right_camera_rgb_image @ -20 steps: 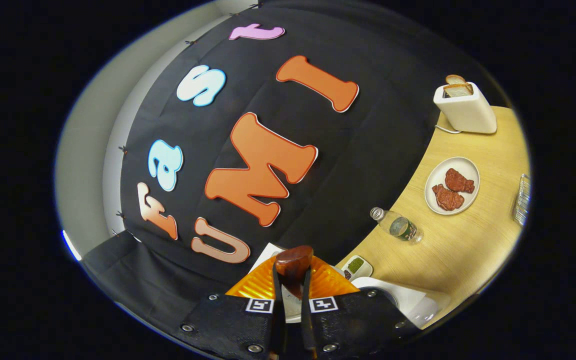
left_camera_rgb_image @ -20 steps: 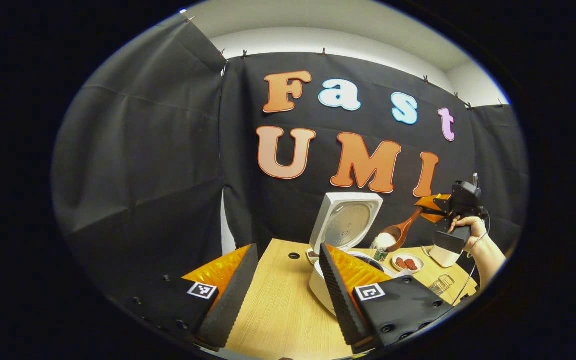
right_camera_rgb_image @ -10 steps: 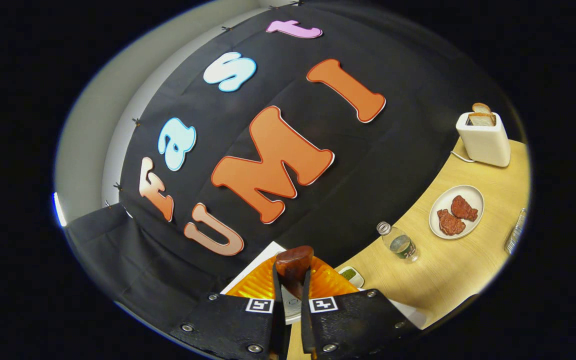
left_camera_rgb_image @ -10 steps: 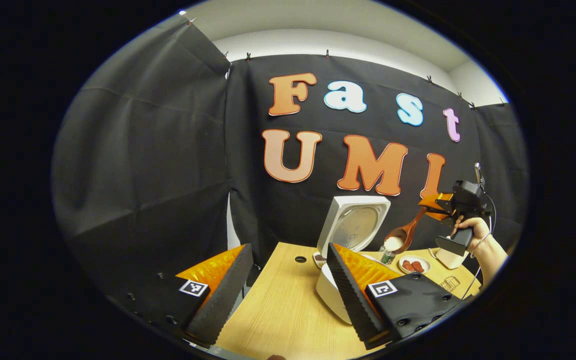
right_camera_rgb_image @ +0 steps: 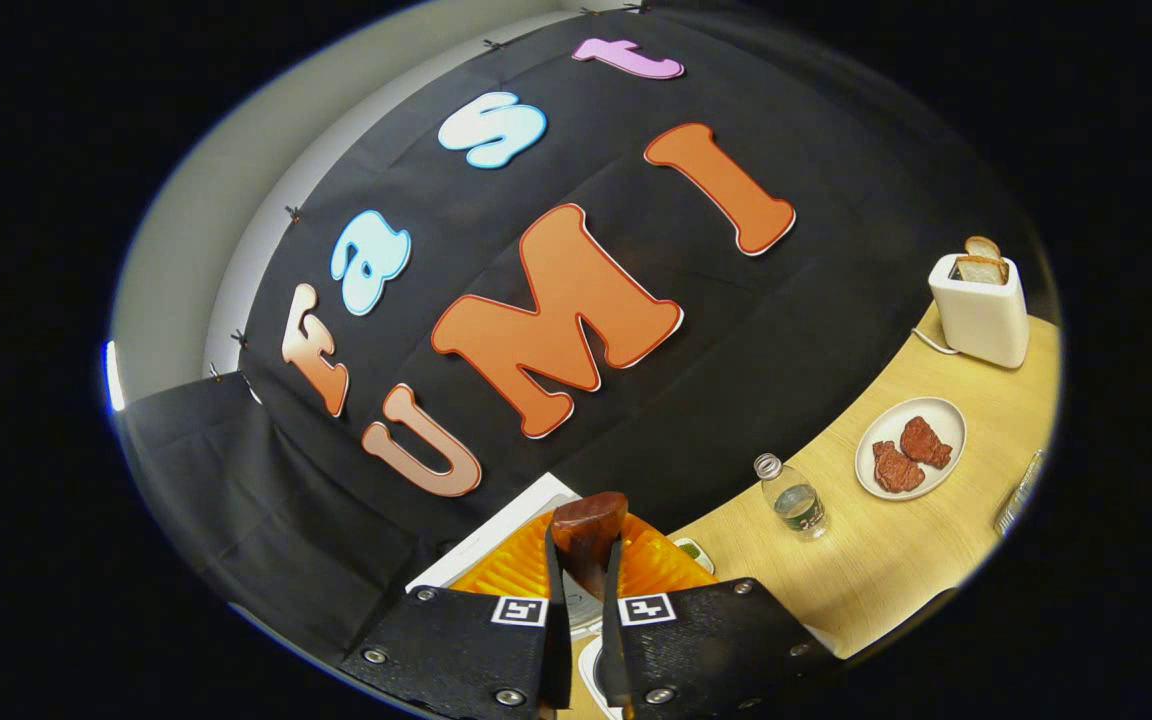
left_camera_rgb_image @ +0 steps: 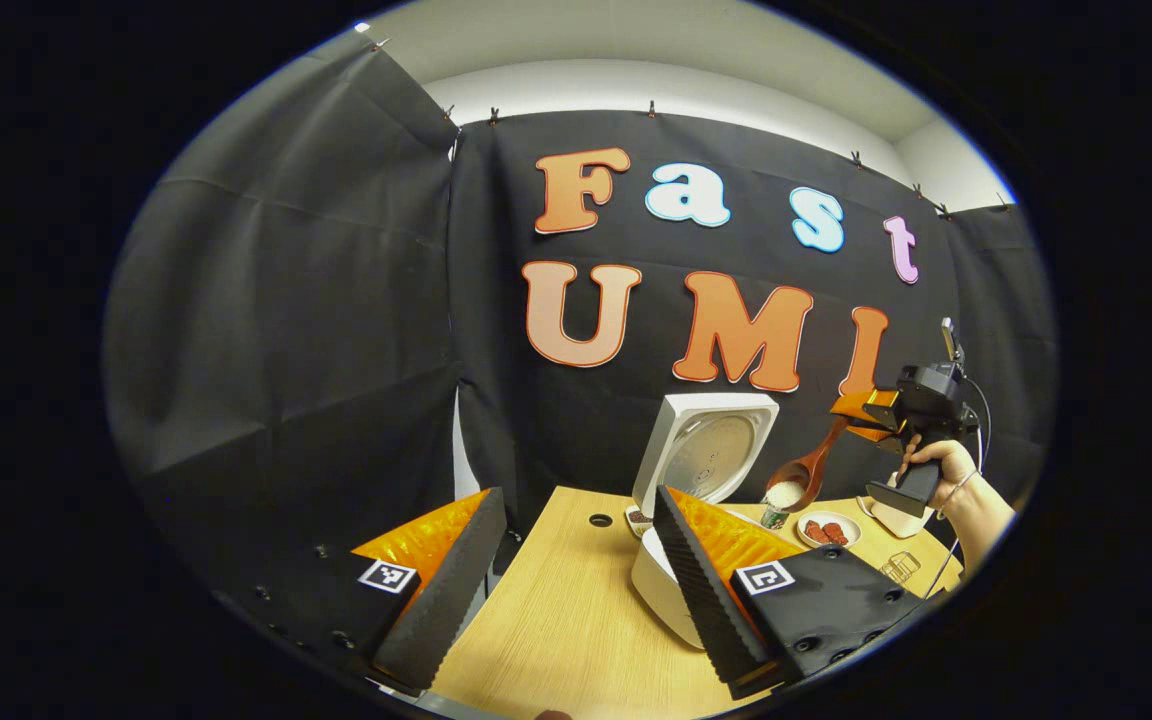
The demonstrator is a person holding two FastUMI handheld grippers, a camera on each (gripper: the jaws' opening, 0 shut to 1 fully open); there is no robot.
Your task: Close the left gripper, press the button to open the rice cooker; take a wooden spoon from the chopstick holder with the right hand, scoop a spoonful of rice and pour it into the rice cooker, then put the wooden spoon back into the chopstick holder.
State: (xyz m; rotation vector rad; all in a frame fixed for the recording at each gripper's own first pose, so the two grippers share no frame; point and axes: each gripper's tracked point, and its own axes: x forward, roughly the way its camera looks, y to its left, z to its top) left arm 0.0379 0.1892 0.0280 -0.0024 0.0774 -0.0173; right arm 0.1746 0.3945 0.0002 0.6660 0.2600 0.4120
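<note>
Brimming wooden spoon (left_camera_rgb_image: 808, 470) beside open rice cooker (left_camera_rgb_image: 701, 470)

i tipped the right gripper (left_camera_rgb_image: 851, 418) and its wooden spoon (left_camera_rgb_image: 804, 470) above the rice cooker (left_camera_rgb_image: 701, 470); most rice (left_camera_rgb_image: 784, 493) left the bowl.

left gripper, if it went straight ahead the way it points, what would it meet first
Probably nothing on the table: the open left gripper points past the rice cooker, which lies off to its right, toward the cloth wall. Depth is hard to judge.
</note>
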